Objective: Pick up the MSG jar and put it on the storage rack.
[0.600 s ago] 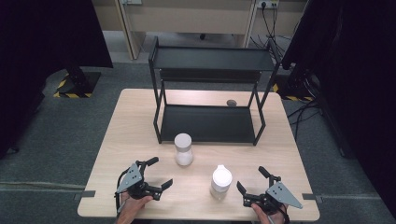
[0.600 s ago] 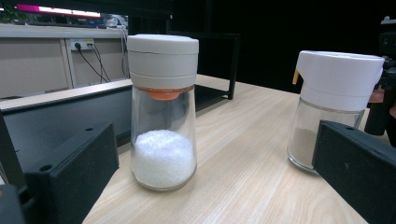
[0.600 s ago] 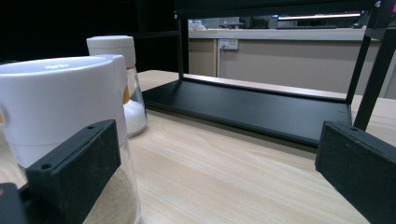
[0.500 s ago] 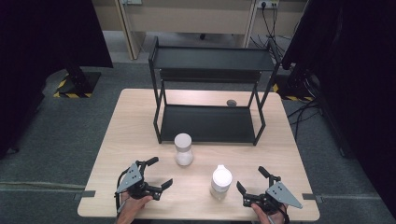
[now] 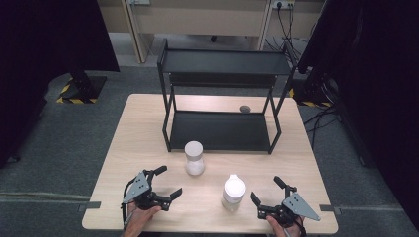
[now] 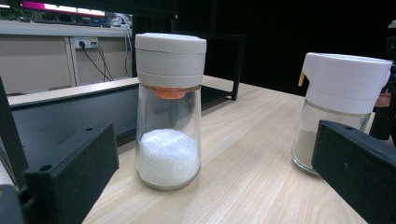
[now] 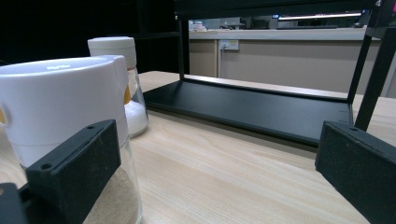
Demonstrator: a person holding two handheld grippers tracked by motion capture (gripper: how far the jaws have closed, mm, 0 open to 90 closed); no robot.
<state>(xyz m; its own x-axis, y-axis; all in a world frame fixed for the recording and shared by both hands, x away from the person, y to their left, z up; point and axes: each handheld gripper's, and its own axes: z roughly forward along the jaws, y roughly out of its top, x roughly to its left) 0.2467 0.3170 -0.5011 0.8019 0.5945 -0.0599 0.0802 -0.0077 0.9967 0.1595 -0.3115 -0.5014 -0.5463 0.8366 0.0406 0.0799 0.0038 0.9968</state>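
Observation:
Two glass shakers stand on the wooden table [image 5: 143,128]. The salt shaker [image 5: 193,158] [image 6: 169,109] [image 7: 126,84], with a grey-white cap and white grains, stands in front of the black rack [image 5: 222,94]. A white-lidded shaker [image 5: 233,191] [image 6: 338,102] [image 7: 65,126] holding brownish powder stands nearer the front edge. My left gripper [image 5: 168,181] [image 6: 215,186] rests open at the front left, pointing toward the salt shaker with nothing between its jaws. At the front right my right gripper [image 5: 267,190] [image 7: 215,186] is open too, just right of the white-lidded shaker.
The two-tier black rack has a bare lower shelf [image 7: 261,109] and top shelf [image 5: 225,61]. A small grey object [image 5: 244,108] lies on the table behind the rack's right legs. Cables and dark curtains surround the table.

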